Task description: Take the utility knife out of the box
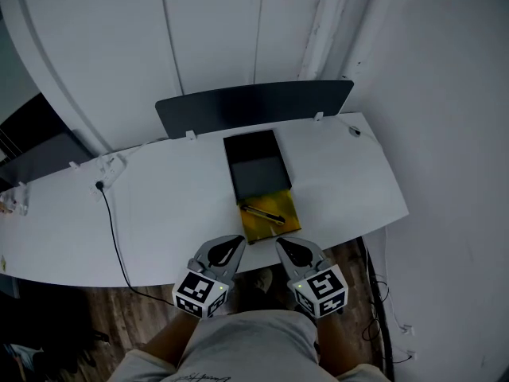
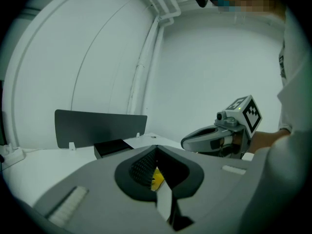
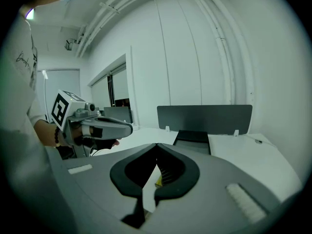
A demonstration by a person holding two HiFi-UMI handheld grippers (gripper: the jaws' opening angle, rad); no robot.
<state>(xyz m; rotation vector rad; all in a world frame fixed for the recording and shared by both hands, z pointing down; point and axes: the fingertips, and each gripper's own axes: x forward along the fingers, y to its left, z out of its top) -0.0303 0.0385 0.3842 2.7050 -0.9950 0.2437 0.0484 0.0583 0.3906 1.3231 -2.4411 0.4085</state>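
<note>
Surface (image 1: 334, 173): white, curved, with a dark divider panel (image 1: 254, 106) standing along its far edge.

Box (image 1: 256, 165): black and open, lying at the middle of the surface. A yellow insert (image 1: 274, 223) shows at the end nearest the person.

Utility knife (image 1: 263, 212): lies slantwise on the yellow insert, uncovered and not yet touched.

Left claw (image 1: 238, 240) and right claw (image 1: 281, 244): held side by side at the near edge of the surface, just short of the box. Both point forward and slightly downward. In each claw's own view the jaws stand closed, tip to tip, with nothing gripped.

Assessment: the approach is in hand and no grasp has begun.

Recommended practice:
- Open one claw before it reaches the insert.
- Turn it so the jaws straddle the knife across its narrow width, at mid-body.
- Come down steeply enough to clear the box's near rim.
- Use the other claw to steady the box wall, since the box looks light and may slide.
- Close fully before lifting; the handle appears slim and could pivot if caught near one end.
</note>
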